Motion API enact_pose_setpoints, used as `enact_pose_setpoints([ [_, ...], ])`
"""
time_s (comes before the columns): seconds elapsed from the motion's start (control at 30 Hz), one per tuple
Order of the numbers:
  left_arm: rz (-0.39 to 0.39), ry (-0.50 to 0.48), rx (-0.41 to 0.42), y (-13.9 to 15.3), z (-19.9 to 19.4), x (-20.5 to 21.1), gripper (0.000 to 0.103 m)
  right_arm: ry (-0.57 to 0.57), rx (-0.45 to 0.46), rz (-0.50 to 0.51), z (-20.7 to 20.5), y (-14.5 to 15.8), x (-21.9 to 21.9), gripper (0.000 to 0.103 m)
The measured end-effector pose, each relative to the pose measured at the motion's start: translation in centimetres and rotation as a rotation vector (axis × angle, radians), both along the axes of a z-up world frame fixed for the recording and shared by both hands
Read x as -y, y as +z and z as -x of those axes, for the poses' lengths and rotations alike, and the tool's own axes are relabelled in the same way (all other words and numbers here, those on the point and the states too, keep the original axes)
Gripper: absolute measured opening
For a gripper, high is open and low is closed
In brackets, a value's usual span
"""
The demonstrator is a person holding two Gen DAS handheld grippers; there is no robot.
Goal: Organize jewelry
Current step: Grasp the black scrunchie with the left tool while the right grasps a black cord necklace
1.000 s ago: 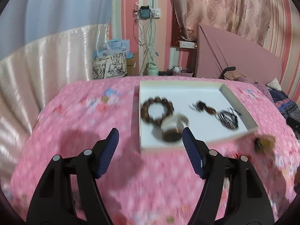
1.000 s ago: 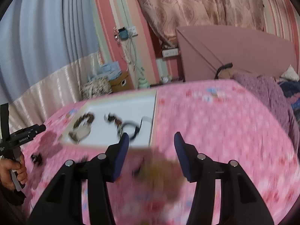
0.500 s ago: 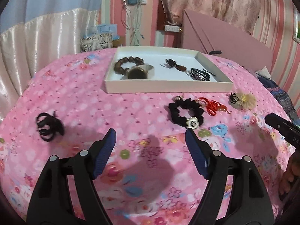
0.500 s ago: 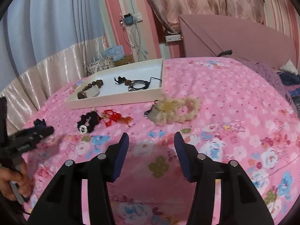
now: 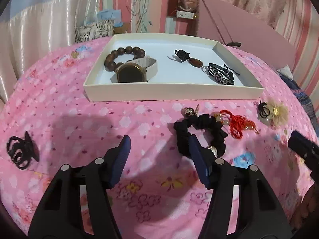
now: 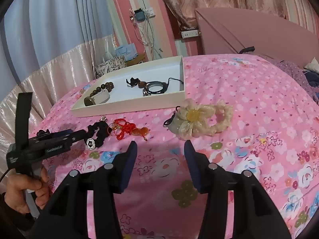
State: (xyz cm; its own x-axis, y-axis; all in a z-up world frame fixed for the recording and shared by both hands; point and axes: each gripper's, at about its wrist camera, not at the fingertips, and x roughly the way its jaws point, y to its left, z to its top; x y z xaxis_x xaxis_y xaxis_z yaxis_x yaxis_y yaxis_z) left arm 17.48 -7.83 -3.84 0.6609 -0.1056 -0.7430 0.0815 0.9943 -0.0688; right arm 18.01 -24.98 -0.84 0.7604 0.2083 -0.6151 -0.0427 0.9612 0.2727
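A white tray [image 5: 173, 94] on the pink bedspread holds a wooden bead bracelet [image 5: 123, 53], a watch [image 5: 131, 73], a dark pendant [image 5: 187, 57] and a black cord bracelet [image 5: 220, 73]. In front of it lie a black scrunchie [image 5: 201, 119], a red cord charm [image 5: 238, 124] and a cream scrunchie [image 6: 201, 119]. My left gripper [image 5: 159, 144] hangs low over the bed; its jaws are closing, with only bedspread between them and its right finger overlapping the black scrunchie's left edge. My right gripper [image 6: 160, 149] is open and empty, just short of the cream scrunchie.
A bundle of black hair ties [image 5: 20, 152] lies at the bed's left. A hand [image 6: 24, 191] holds the left gripper's handle. A pink headboard [image 6: 259, 35], curtains and a patterned bag [image 5: 95, 30] stand behind the bed.
Both grippers have come down toward the bed. The left one has moved in on the black scrunchie and its jaws have narrowed. The right one has edged closer to the cream scrunchie.
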Motion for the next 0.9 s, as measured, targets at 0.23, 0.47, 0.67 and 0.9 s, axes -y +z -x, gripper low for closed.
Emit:
enact_pose_setpoints([
  [0.23, -0.026, -0.033, -0.005, -0.3, -1.0, 1.5, 0.06, 0.03, -0.014, 0.07, -2.9, 0.4, -1.0, 0.048],
  [0.47, -0.108, -0.051, -0.054, -1.3, -2.3, 2.9, 0.059, 0.108, -0.098, 0.121, -5.6, -0.9, -2.8, 0.033],
  [0.67, -0.087, -0.072, -0.035, -1.3, -2.1, 3.0, 0.034, 0.15, -0.105, 0.137, -6.7, -1.2, -4.0, 0.033],
  [0.9, -0.022, -0.073, -0.031, -1.2, -2.0, 2.0, 0.017, 0.178, -0.101, 0.129, -8.2, -1.1, -5.2, 0.033],
])
